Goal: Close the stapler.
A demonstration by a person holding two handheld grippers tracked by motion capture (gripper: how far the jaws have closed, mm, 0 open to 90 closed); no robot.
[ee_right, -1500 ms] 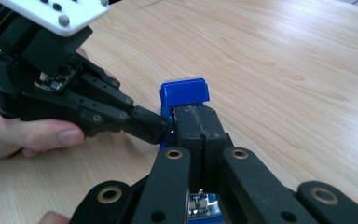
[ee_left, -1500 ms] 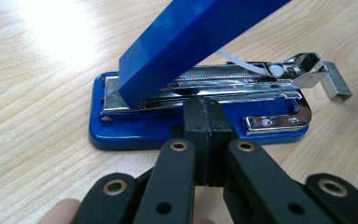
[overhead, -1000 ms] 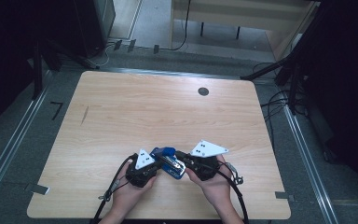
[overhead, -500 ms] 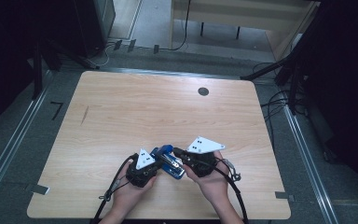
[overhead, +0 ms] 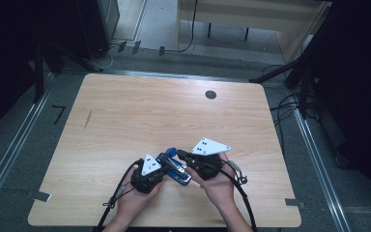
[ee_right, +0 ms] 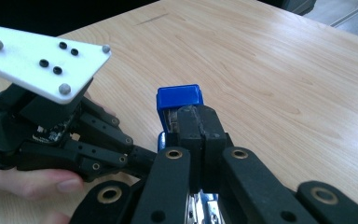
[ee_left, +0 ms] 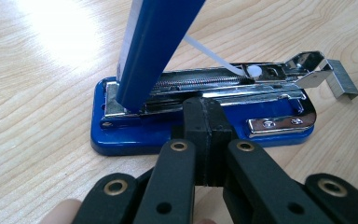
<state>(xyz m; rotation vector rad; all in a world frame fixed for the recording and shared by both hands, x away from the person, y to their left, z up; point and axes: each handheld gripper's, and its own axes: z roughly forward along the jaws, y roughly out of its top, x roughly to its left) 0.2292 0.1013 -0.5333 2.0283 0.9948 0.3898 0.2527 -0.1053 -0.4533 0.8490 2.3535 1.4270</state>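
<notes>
A blue stapler lies near the table's front edge with its blue lid swung up, baring the chrome magazine on its blue base. My left gripper is shut with nothing between its jaws. Its tip rests against the side of the magazine. My right gripper comes in from the other side, also shut and empty. Its tip sits just behind the raised lid's end. The left gripper with its white plate shows in the right gripper view.
The wooden table stretches away beyond the stapler, with a black round grommet near its far edge. Cables trail from both grippers over the front edge. Metal floor rails flank the table, and a wooden unit stands behind it.
The right gripper has edged slightly left toward the stapler. The left gripper and the stapler's base have stayed put.
</notes>
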